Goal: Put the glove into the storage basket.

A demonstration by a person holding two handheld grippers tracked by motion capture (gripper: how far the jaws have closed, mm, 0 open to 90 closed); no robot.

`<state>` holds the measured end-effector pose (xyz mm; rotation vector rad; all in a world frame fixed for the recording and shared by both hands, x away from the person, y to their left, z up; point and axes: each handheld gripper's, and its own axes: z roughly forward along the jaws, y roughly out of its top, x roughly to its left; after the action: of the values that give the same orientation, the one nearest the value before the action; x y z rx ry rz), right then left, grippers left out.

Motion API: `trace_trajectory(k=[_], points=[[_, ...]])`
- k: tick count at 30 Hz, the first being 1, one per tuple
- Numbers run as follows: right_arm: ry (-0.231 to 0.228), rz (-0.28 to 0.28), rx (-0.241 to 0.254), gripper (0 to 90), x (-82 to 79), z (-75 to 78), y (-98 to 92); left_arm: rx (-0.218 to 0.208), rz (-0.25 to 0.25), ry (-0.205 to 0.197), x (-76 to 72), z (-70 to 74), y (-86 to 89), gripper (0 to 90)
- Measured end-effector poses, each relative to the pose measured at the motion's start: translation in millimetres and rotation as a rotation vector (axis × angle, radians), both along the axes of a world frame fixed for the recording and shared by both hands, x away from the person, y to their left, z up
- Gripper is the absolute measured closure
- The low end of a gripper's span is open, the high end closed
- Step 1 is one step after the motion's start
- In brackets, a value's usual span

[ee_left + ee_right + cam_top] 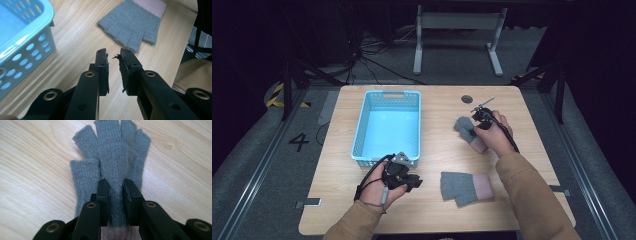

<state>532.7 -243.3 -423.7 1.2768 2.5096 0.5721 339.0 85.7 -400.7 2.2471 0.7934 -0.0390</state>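
Observation:
A grey knit fingerless glove with a pink cuff (463, 125) lies flat at the right of the wooden table. My right gripper (473, 129) presses down on it. In the right gripper view this glove (110, 150) points its fingers away, and the right gripper (115, 183) is shut on a raised fold of its palm. A second matching glove (464, 187) lies near the front edge. My left gripper (416, 182) hovers to its left, held sideways. In the left gripper view the left gripper (114, 53) stands slightly open and empty, with that glove (130, 23) ahead of it.
A light blue perforated plastic basket (362, 120) stands empty at the table's left half; its corner (37, 22) is close to my left gripper. A round cable grommet (467, 99) sits at the back. Bare wood lies between the two gloves.

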Motion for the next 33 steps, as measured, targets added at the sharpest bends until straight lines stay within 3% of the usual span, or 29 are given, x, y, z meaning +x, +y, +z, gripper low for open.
trace_trajectory(k=[8,21,33], points=[[-0.026,0.037,0.064,77.2,-15.8,15.2,-6.1,0.001,0.003,-0.004,-0.1,1.0,0.1,76.7],[-0.067,0.123,0.078,76.9,-51.3,44.0,-7.7,0.004,0.0,-0.008,-0.1,1.6,-1.2,75.9],[-0.086,0.189,0.107,76.7,-86.0,60.0,-10.6,0.005,-0.001,-0.007,-0.2,2.3,-0.1,75.7]])
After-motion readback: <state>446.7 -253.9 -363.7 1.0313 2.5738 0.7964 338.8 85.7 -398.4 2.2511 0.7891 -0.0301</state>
